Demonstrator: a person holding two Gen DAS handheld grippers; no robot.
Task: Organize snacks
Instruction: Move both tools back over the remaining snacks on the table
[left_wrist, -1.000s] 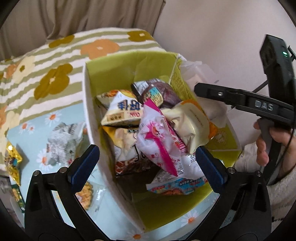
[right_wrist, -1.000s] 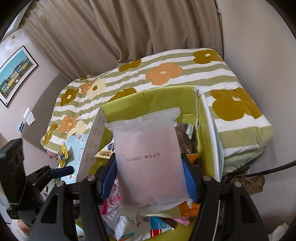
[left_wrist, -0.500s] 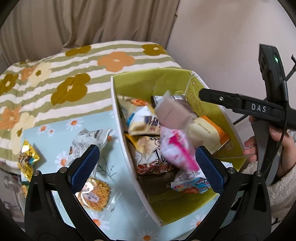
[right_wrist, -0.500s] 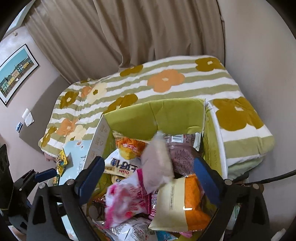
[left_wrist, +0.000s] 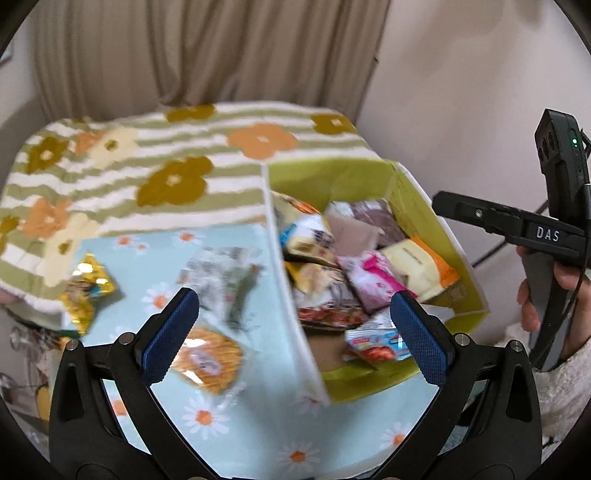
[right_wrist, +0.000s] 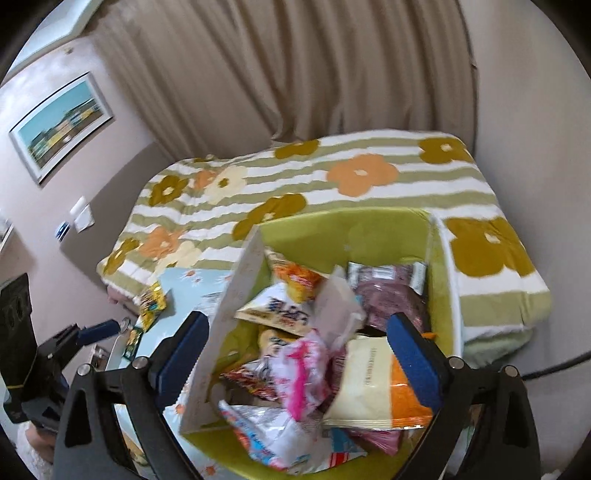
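A green-lined box (left_wrist: 421, 206) (right_wrist: 369, 229) holds several snack packets. A pale pink packet (left_wrist: 351, 230) (right_wrist: 338, 299) lies on top of them. My right gripper (right_wrist: 295, 354) is open and empty above the box; it also shows at the right of the left wrist view (left_wrist: 491, 218). My left gripper (left_wrist: 291, 332) is open and empty above the box's left wall and the blue daisy mat (left_wrist: 236, 413). On the mat lie a waffle packet (left_wrist: 207, 360), a grey-white packet (left_wrist: 221, 273) and a gold packet (left_wrist: 86, 286).
The box and mat rest on a striped flowered blanket (left_wrist: 147, 166) (right_wrist: 369, 173). Curtains (right_wrist: 295, 66) hang behind, with a wall to the right. A picture (right_wrist: 61, 123) hangs on the left wall.
My right gripper opened and let go of the pale pink packet, which dropped into the box. My left gripper swung left, bringing the mat and its loose packets into view.
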